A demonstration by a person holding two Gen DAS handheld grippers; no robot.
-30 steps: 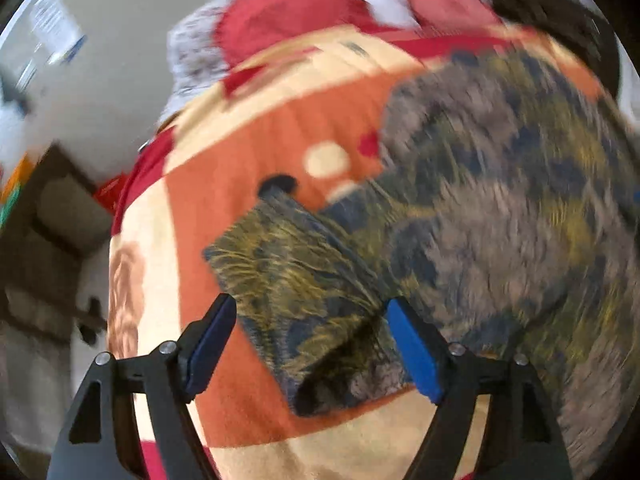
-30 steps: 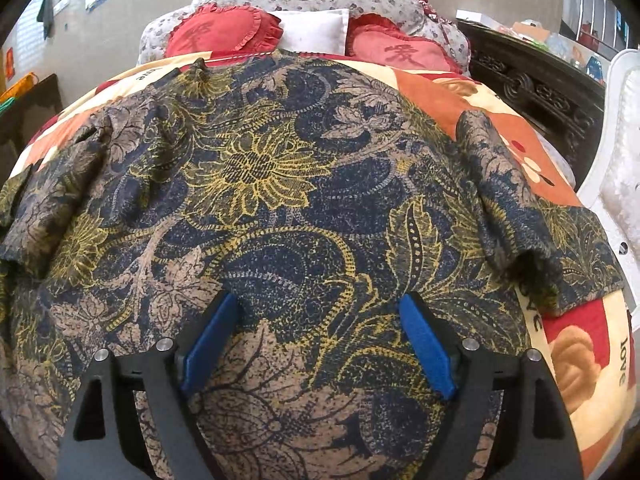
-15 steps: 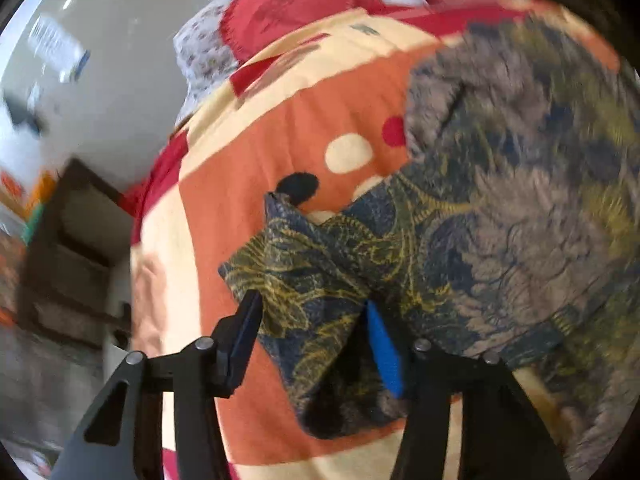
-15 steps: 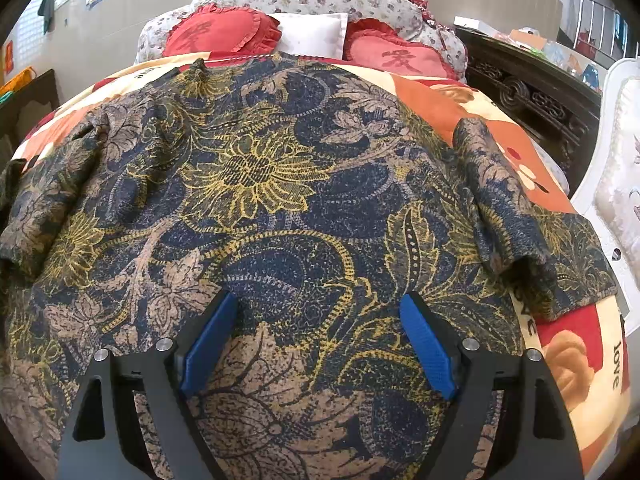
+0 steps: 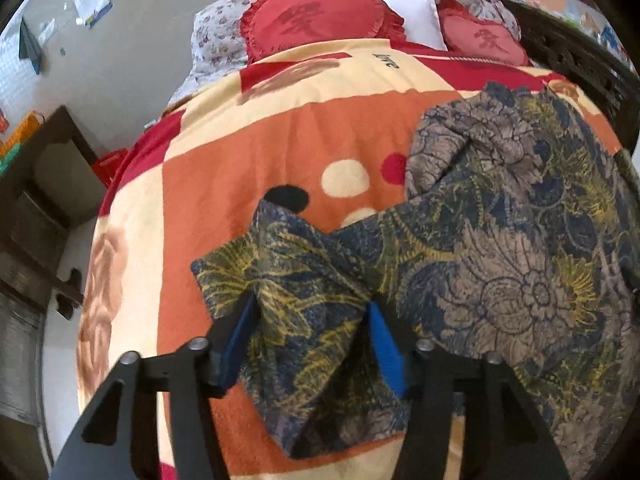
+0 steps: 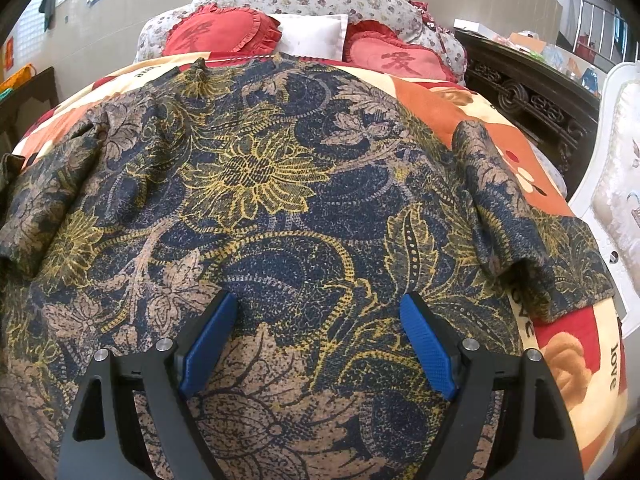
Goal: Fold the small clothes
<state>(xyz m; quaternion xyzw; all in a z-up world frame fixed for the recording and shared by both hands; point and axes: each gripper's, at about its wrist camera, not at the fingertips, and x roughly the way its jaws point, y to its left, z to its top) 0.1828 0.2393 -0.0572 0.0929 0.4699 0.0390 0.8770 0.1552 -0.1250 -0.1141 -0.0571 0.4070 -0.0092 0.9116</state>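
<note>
Left gripper clamped around floral garment's sleeve, jaws just widening; right gripper released.

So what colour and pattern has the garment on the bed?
Dark blue garment with yellow and tan flowers; clearest in the right wrist view.

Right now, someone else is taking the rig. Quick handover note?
Left hand-held gripper: the garment's sleeve is between its blue pads, which bear on a bunched fold; the jaws closed, then eased open slightly.
Right hand-held gripper: open, poised over the body of the floral garment, gripping nothing.
Garment lies spread out on the orange and cream blanket, collar end toward the red pillows; the other sleeve lies out to the right.
Done: garment laid out, sleeve reached.
Left: fold both sleeves in, then fold the body.
</note>
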